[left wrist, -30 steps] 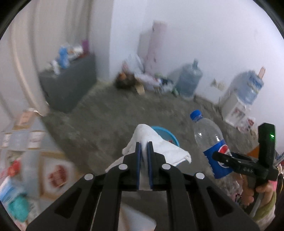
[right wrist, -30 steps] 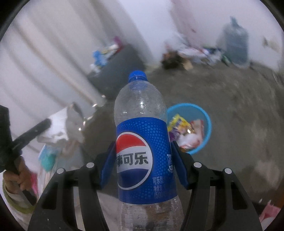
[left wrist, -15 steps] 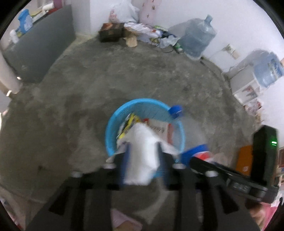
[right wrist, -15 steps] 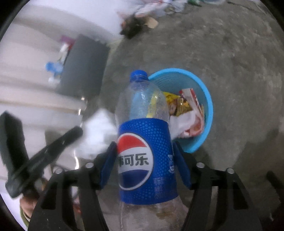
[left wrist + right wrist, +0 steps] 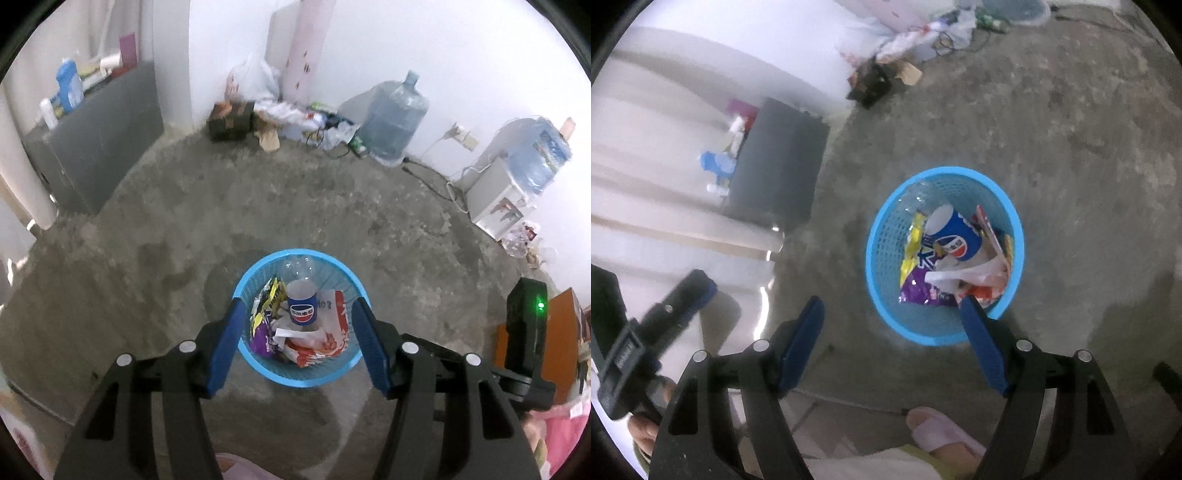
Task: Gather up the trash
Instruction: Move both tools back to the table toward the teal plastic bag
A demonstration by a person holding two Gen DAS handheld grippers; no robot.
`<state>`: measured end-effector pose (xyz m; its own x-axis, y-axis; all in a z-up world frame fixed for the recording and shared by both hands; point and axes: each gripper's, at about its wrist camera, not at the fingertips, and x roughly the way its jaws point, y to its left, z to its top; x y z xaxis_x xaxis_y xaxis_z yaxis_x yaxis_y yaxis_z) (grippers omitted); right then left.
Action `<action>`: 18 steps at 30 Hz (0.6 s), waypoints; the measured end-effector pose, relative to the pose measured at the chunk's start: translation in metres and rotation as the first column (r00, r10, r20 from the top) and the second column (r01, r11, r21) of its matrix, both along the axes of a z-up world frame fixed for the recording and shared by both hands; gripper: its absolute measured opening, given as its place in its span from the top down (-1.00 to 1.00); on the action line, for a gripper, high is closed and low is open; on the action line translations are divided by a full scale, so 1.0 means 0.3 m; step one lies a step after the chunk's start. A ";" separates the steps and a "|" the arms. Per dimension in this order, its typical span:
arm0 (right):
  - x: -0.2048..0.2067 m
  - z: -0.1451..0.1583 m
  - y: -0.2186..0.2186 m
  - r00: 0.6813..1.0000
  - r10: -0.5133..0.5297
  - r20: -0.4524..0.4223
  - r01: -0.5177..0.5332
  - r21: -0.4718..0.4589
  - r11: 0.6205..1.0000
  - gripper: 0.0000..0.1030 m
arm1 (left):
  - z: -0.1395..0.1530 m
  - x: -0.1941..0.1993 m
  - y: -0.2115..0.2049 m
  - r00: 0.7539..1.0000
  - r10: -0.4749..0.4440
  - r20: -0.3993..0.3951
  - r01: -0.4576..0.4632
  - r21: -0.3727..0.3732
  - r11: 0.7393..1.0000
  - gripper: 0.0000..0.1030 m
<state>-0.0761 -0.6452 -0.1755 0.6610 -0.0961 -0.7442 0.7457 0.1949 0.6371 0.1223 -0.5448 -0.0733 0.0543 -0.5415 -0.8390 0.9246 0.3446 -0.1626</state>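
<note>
Change since earlier frame: both loads had left the jaws; bottle point(image 5: 303, 308) and white tissue point(image 5: 960, 273) lay inside the blue basket point(image 5: 258, 363).
Basket: on bare concrete floor point(image 5: 258, 206), well apart from the walls.
Left gripper point(image 5: 301, 347): jaws opening, nothing between them, above the basket.
Right gripper point(image 5: 892, 347): spread, empty, over the basket's near rim.
Step advice: lift both clear before turning away, so no finger hooks the rim.
View difference: right wrist alone showed a pink slipper point(image 5: 945, 432); left wrist alone showed water jugs point(image 5: 395, 118).
</note>
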 end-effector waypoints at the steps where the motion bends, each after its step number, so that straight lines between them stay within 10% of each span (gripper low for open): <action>1: -0.003 0.019 0.013 1.000 0.009 -0.003 -0.009 -0.026 1.000 -0.42 | 0.027 -0.010 0.031 1.000 0.004 0.017 -0.004 -0.008 1.000 -0.15; 10: 0.024 0.125 0.181 0.989 0.146 -0.008 -0.145 -0.161 0.976 -0.42 | 0.254 -0.076 0.472 0.991 0.116 0.063 -0.105 -0.158 0.982 -0.30; 18: 0.217 0.283 0.402 0.905 0.424 0.044 -0.390 -0.318 0.864 -0.42 | 0.302 -0.061 1.036 0.946 0.256 0.197 -0.214 -0.212 0.954 -0.31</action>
